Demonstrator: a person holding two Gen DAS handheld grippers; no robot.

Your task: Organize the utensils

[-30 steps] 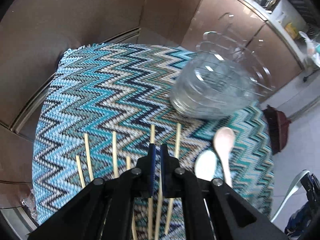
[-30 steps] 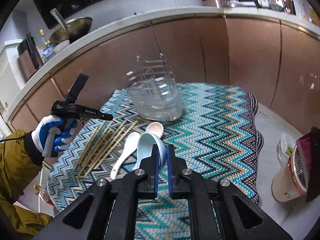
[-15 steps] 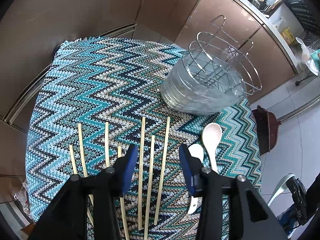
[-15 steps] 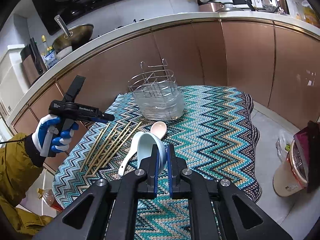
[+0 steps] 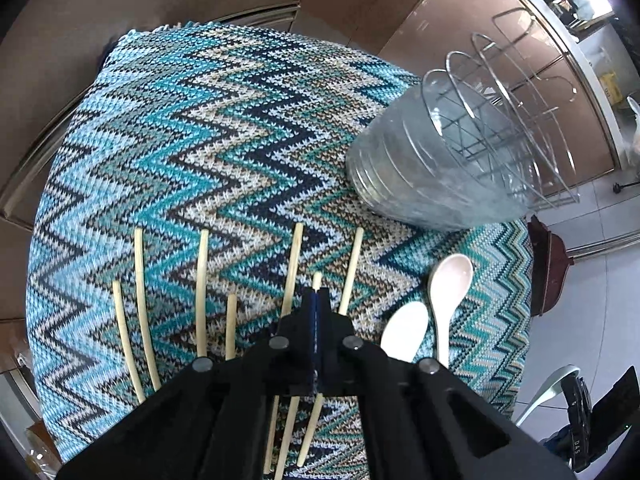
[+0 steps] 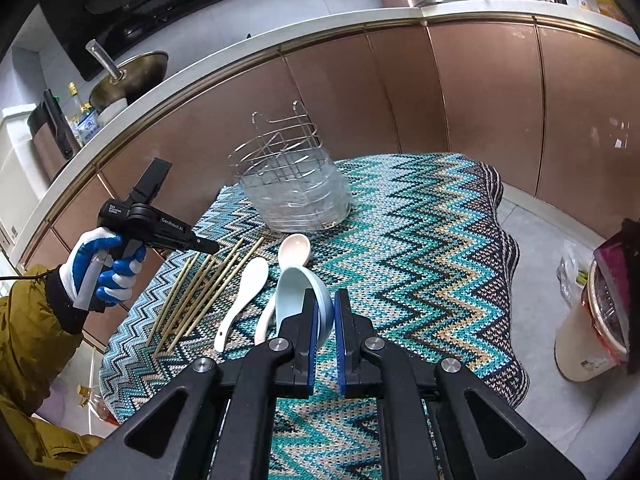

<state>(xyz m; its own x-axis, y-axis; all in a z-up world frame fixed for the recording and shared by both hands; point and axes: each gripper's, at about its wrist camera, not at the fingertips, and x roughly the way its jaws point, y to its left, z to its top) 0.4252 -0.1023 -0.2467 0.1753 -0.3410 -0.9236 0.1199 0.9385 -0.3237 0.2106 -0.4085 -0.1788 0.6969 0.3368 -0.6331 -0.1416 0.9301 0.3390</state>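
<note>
Several wooden chopsticks [image 5: 200,288] lie side by side on a zigzag blue cloth [image 5: 180,140]. My left gripper [image 5: 316,294] is shut on one chopstick [image 5: 317,280], whose tip pokes out just past the fingertips. Two white ceramic spoons [image 5: 444,288] lie to the right of the chopsticks. A wire utensil holder in a clear tub [image 5: 452,168] stands beyond them. My right gripper [image 6: 323,300] is shut on a light blue spoon [image 6: 296,292], held above the cloth. The left gripper [image 6: 208,246] shows over the chopsticks [image 6: 196,292] in the right wrist view.
The holder [image 6: 296,196] stands near the table's far edge, by brown kitchen cabinets [image 6: 480,92]. A bin with a red lid [image 6: 596,308] stands on the floor at the right. The white spoons [image 6: 244,292] lie just ahead of my right gripper.
My left gripper was shut, opened wide half a second ago, and has now closed on one chopstick. My right gripper has held still with the blue spoon.
</note>
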